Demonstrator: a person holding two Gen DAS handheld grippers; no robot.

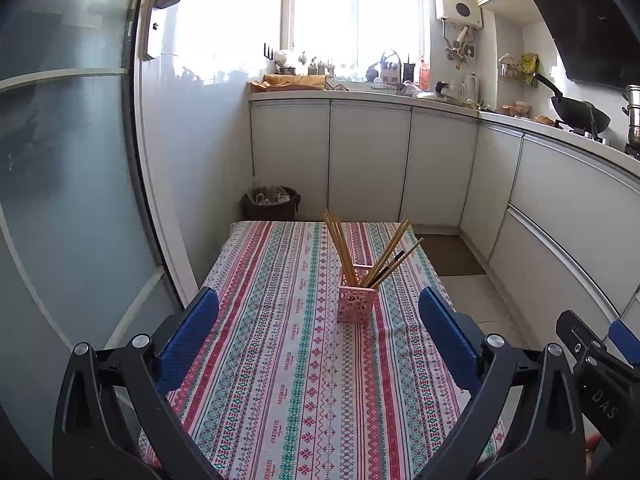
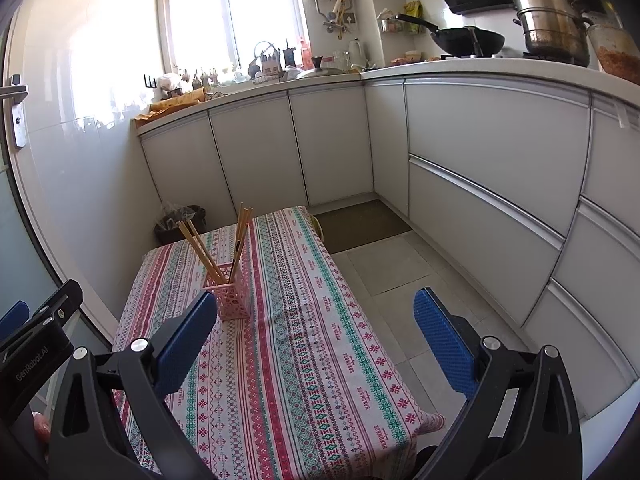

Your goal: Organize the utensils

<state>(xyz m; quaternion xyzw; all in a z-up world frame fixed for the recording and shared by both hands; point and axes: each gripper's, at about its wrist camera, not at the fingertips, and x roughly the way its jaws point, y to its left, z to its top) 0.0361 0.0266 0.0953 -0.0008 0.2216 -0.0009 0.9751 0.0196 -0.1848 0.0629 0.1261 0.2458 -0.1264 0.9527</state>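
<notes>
Kitchen table, striped cloth (image 1: 280,360); pink holder (image 1: 357,304) with upright-splayed chopsticks (image 1: 344,248) sits ahead of left gripper (image 1: 318,340), front-left of right gripper (image 2: 316,340). Both jaws spread, empty.

White cabinets (image 2: 480,152), bright window (image 1: 352,8) (sunlit), tiled floor (image 2: 400,272)

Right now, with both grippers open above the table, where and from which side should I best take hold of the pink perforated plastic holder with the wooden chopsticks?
Grip the pink perforated plastic holder low on its flat side walls, coming level from the near side. The wooden chopsticks fan out above its rim, so a top approach would probably hit them. The open left gripper already frames it.
</notes>
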